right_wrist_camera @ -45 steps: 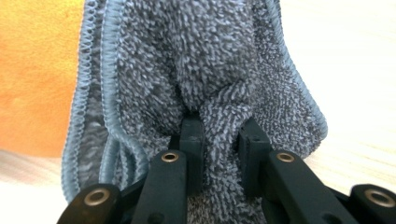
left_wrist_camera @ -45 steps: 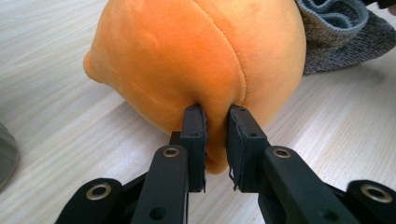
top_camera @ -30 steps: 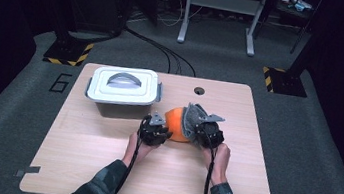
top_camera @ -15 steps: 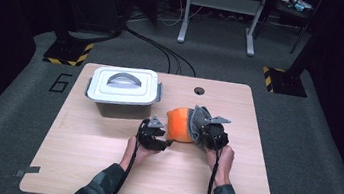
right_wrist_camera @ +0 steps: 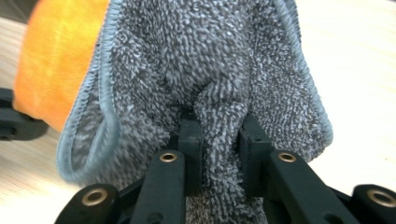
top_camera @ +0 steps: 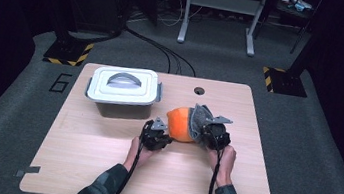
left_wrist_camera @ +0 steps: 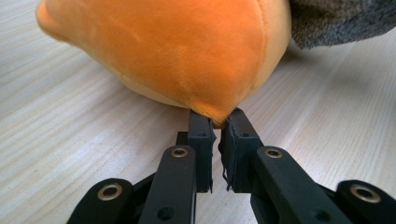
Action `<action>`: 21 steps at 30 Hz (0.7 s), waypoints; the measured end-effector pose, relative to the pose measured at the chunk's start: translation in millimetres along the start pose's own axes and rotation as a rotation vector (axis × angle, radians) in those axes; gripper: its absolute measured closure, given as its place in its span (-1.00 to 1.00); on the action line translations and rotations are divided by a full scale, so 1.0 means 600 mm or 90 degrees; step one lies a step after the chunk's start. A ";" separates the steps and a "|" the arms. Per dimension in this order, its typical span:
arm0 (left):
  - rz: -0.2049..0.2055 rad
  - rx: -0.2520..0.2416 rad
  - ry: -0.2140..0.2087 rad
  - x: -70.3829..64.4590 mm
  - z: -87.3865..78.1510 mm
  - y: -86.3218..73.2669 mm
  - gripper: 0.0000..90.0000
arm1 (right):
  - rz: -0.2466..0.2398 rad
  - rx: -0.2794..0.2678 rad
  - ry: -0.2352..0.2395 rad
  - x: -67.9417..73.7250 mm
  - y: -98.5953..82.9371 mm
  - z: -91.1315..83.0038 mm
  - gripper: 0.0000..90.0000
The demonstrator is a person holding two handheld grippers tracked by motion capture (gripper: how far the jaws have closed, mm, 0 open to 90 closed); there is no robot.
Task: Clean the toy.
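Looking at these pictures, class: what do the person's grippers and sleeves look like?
Each gripper, left gripper and right gripper, has two black jaws on black links with brass-coloured rivets. A grey three-cornered plate tops the right one. A black cable trails back along the forearm. The sleeves are dark camouflage.

Wooden table (top_camera: 101, 158); lidded box (top_camera: 123, 90); orange plush (top_camera: 180, 124)

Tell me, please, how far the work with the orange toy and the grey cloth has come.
Done: both grips are made. In hand: the left gripper pinches the orange plush toy, and the right gripper is shut on the grey cloth lying against it. Left: the white lidded box stays closed, untouched.
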State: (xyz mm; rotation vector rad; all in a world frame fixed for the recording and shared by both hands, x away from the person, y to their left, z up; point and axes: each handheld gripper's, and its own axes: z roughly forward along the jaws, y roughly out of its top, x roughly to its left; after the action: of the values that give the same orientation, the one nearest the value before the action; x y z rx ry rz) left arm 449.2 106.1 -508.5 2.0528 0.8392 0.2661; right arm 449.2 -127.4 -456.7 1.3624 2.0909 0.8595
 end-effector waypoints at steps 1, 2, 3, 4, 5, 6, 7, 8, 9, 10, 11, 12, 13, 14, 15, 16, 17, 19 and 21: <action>0.006 -0.001 0.002 0.000 -0.001 0.001 0.83 | -0.003 -0.003 -0.002 0.001 0.002 -0.003 0.66; 0.006 -0.004 0.000 -0.001 -0.001 0.001 0.84 | -0.006 -0.010 -0.001 0.003 0.004 -0.006 0.65; 0.005 -0.006 -0.004 -0.002 -0.001 0.001 0.84 | -0.012 -0.013 -0.002 0.005 0.006 -0.009 0.66; 0.006 -0.007 -0.004 -0.004 -0.001 0.002 0.84 | -0.010 -0.016 -0.004 0.008 0.008 -0.012 0.65; 0.005 -0.005 -0.007 -0.005 -0.001 0.002 0.84 | -0.021 -0.027 -0.001 0.012 0.010 -0.016 0.65; 0.010 -0.009 -0.008 -0.007 0.000 0.003 0.84 | -0.023 -0.033 -0.002 0.016 0.012 -0.018 0.65; 0.013 -0.007 -0.007 -0.009 0.001 0.004 0.84 | -0.039 -0.037 -0.002 0.021 0.015 -0.022 0.65; 0.021 -0.005 -0.007 -0.009 0.001 0.005 0.84 | -0.042 -0.045 -0.002 0.027 0.017 -0.025 0.65; 0.020 -0.009 -0.011 -0.011 0.002 0.005 0.84 | -0.041 -0.045 -0.002 0.032 0.019 -0.027 0.65; 0.025 -0.008 -0.014 -0.014 0.003 0.007 0.84 | -0.052 -0.047 -0.001 0.037 0.022 -0.029 0.65; 0.029 -0.007 -0.015 -0.017 0.003 0.007 0.84 | -0.055 -0.052 -0.002 0.044 0.024 -0.030 0.65; 0.034 -0.005 -0.019 -0.021 0.005 0.009 0.84 | -0.062 -0.046 0.004 0.046 0.026 -0.030 0.65; 0.038 -0.001 -0.023 -0.023 0.005 0.009 0.84 | -0.060 -0.047 0.006 0.050 0.029 -0.027 0.65; 0.040 -0.002 -0.024 -0.026 0.006 0.010 0.84 | -0.063 -0.040 0.005 0.051 0.029 -0.025 0.65; 0.041 -0.002 -0.026 -0.028 0.007 0.010 0.84 | -0.062 -0.031 0.001 0.052 0.029 -0.022 0.66; 0.042 0.000 -0.029 -0.030 0.007 0.009 0.83 | -0.067 -0.030 0.000 0.051 0.028 -0.019 0.66; 0.042 0.000 -0.034 -0.031 0.009 0.009 0.82 | -0.059 -0.021 -0.002 0.050 0.027 -0.016 0.66; 0.042 -0.002 -0.041 -0.030 0.009 0.008 0.75 | -0.049 -0.013 -0.002 0.041 0.023 -0.010 0.66; 0.038 -0.005 -0.049 -0.028 0.006 0.008 0.57 | -0.040 -0.004 -0.006 0.033 0.018 -0.004 0.67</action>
State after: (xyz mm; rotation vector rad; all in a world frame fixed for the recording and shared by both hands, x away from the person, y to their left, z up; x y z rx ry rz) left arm 440.3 90.9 -504.5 2.0699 0.7299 0.2213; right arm 446.3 -106.5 -448.4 1.2873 2.1110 0.8309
